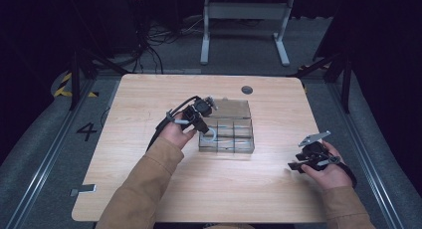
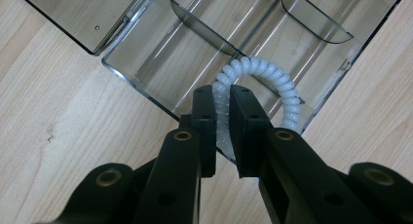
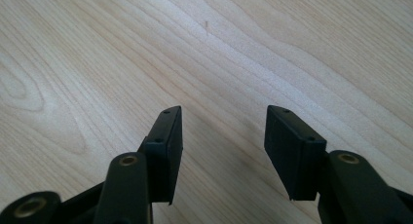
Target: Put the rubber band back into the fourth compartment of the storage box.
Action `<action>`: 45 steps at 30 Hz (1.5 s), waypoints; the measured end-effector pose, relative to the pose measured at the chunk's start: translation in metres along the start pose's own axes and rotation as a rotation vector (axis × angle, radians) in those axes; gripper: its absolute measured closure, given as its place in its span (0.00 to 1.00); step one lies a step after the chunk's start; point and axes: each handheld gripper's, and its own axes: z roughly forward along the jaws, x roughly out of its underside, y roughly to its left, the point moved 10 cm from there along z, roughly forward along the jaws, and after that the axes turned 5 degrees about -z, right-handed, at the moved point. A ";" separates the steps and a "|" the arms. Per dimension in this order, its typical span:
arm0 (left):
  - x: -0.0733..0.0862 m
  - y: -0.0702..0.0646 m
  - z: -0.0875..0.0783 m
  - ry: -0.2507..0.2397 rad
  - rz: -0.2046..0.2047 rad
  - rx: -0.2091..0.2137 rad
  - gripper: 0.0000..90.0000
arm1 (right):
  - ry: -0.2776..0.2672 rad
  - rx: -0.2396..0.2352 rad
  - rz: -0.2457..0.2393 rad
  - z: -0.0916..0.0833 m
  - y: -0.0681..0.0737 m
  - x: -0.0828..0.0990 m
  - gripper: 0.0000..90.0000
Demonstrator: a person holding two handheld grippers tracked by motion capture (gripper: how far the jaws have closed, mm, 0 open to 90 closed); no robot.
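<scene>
A clear plastic organiser box (image 1: 226,132) with divided compartments lies open mid-table, its lid (image 1: 231,108) folded back. A white spiral hair tie (image 2: 263,80) arches over the box's near corner compartment (image 2: 204,53). My left gripper (image 2: 222,95) is shut on one end of this hair tie, just above the box's edge; in the high view the hair tie (image 1: 211,136) hangs at the box's left front. My right gripper (image 3: 223,118) is open over bare wood with nothing between its jaws, and in the high view the right gripper (image 1: 297,165) rests near the table's right edge.
The wooden table (image 1: 149,104) has a round grommet (image 1: 247,89) at the back. Dark floor, cables and a desk frame (image 1: 244,25) lie beyond the far edge. Both sleeves come in from the bottom.
</scene>
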 end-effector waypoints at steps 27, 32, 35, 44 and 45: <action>0.002 -0.002 0.020 0.058 0.020 -0.049 0.91 | -0.019 -0.006 -0.001 -0.003 0.000 -0.002 0.54; 0.004 -0.004 0.022 0.078 0.017 -0.034 0.90 | -0.019 -0.006 -0.003 -0.003 0.001 -0.003 0.54; 0.004 -0.004 0.023 0.077 0.007 -0.023 0.79 | -0.018 -0.006 -0.002 -0.003 0.001 -0.002 0.54; 0.002 -0.004 0.016 0.046 0.007 -0.033 0.74 | -0.016 -0.007 -0.003 -0.002 0.001 -0.002 0.54; 0.001 -0.005 0.015 0.036 0.008 -0.027 0.74 | -0.017 -0.007 -0.003 -0.002 0.001 -0.002 0.54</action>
